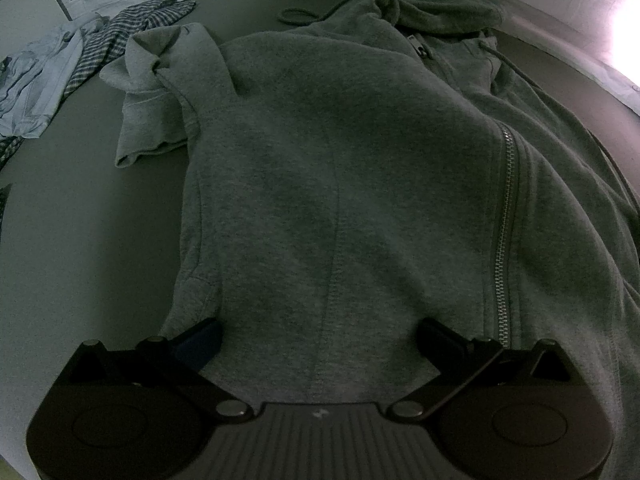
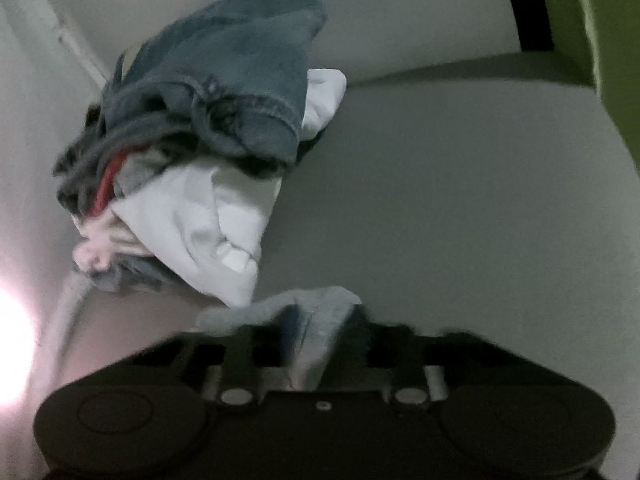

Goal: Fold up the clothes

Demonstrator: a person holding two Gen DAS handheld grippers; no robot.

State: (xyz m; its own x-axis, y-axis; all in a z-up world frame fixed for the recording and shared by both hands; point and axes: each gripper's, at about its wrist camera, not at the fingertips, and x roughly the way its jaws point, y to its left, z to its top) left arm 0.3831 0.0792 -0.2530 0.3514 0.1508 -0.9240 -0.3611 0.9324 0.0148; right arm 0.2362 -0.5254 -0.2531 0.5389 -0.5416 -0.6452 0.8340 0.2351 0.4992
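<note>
Right gripper pinches a grey hoodie edge beside the laundry pile; left gripper hovers wide above the hoodie's hem. Keep the fabric taut.

Both fisheye views are dim (edges bowed and vignetted); pink glare blooms at one side, and the right-wrist view is motion-blurred.

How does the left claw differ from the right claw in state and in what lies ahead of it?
The left claw stands wide open above a spread grey hoodie, gripping nothing; the right claw is nearly closed with a fold of grey fabric between its fingers. The left looks onto flat cloth; the right faces a crumpled clothes pile. Both are black.
</note>
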